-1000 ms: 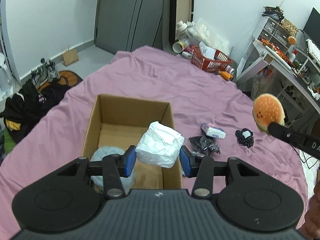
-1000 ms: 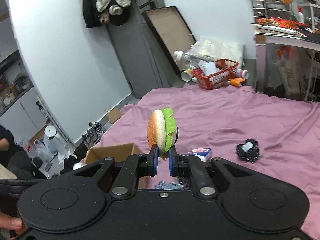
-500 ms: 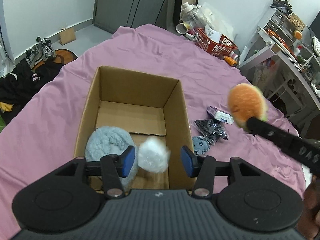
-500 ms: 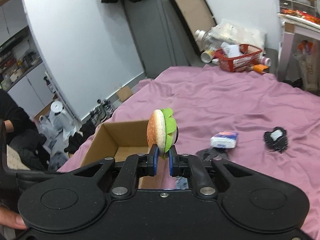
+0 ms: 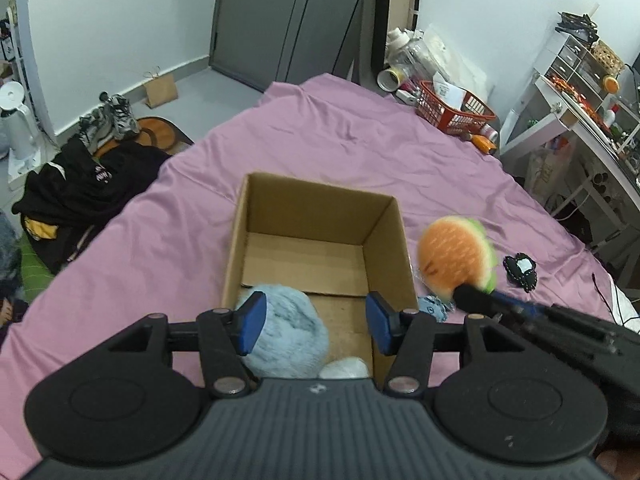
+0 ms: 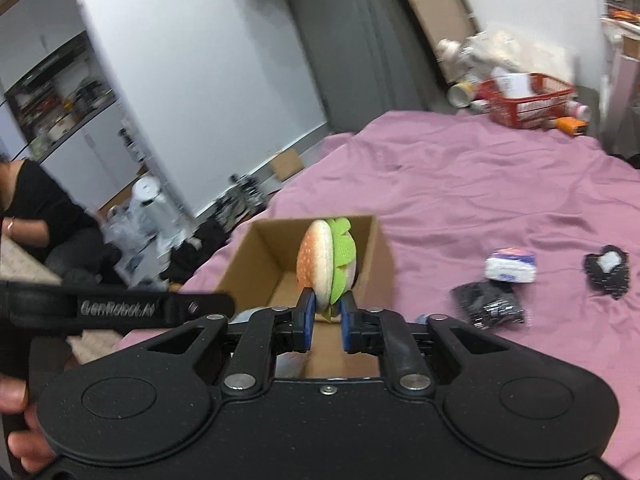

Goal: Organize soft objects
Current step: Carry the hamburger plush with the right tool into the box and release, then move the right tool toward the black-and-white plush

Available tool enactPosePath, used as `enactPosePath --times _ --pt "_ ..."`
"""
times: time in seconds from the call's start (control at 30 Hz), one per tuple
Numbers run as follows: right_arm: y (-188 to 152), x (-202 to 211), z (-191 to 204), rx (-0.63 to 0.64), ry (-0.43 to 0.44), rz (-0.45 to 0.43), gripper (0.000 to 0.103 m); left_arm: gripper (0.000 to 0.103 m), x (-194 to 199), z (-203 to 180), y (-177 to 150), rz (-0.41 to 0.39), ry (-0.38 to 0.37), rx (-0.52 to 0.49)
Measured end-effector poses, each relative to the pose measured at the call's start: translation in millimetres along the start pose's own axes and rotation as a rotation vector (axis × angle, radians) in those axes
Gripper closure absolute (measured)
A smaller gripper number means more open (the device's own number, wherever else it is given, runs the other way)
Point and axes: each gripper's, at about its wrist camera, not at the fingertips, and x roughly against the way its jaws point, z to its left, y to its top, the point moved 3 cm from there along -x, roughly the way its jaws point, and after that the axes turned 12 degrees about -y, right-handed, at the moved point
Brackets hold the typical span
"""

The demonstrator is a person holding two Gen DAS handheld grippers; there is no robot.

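An open cardboard box (image 5: 256, 216) (image 6: 382, 252) lies on the pink bedsheet (image 5: 360, 152). Inside it sit a fluffy light-blue plush (image 5: 288, 330) and a white soft bundle (image 5: 345, 367), which is partly hidden by the gripper body. My left gripper (image 5: 314, 328) hovers open over the box's near end, holding nothing. My right gripper (image 6: 325, 322) is shut on a plush hamburger (image 6: 325, 264) (image 5: 456, 258), which hangs just right of the box's right wall in the left wrist view and in front of the box opening in the right wrist view.
On the sheet right of the box lie a black pouch (image 6: 488, 304), a small white-and-blue packet (image 6: 511, 266), a black patch with a white centre (image 6: 606, 270) (image 5: 520, 270) and a blue soft item (image 5: 432, 310). A red basket (image 5: 456, 110) stands at the bed's far end.
The white bundle left my left gripper and dropped into the box beside the blue plush. My right gripper carried the hamburger leftward, up to the box.
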Motion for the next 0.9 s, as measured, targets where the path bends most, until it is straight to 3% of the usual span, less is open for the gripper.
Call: enactPosePath --times 0.2,0.27,0.4,0.47,0.73,0.8,0.9 --pt "3 16 -7 -0.02 -0.005 -0.017 0.056 0.023 12 -4 6 -0.013 0.033 -0.007" --pt "4 19 -14 -0.038 -0.014 -0.011 0.051 0.022 15 -6 7 -0.013 0.041 -0.005" --pt "7 28 -31 -0.072 -0.042 -0.021 0.023 0.021 17 -15 6 0.01 0.063 -0.017" --pt "8 33 -38 -0.077 -0.057 -0.035 0.015 0.021 19 -21 6 0.012 0.077 -0.027" --pt "10 43 -67 -0.076 -0.111 -0.095 0.01 0.006 22 -47 9 -0.022 0.104 -0.05" --pt "10 47 -73 -0.083 -0.115 -0.111 0.003 0.001 22 -52 10 -0.028 0.1 -0.047" --pt "12 51 -83 -0.085 -0.123 -0.123 0.001 0.001 20 -62 12 -0.027 0.104 -0.054"
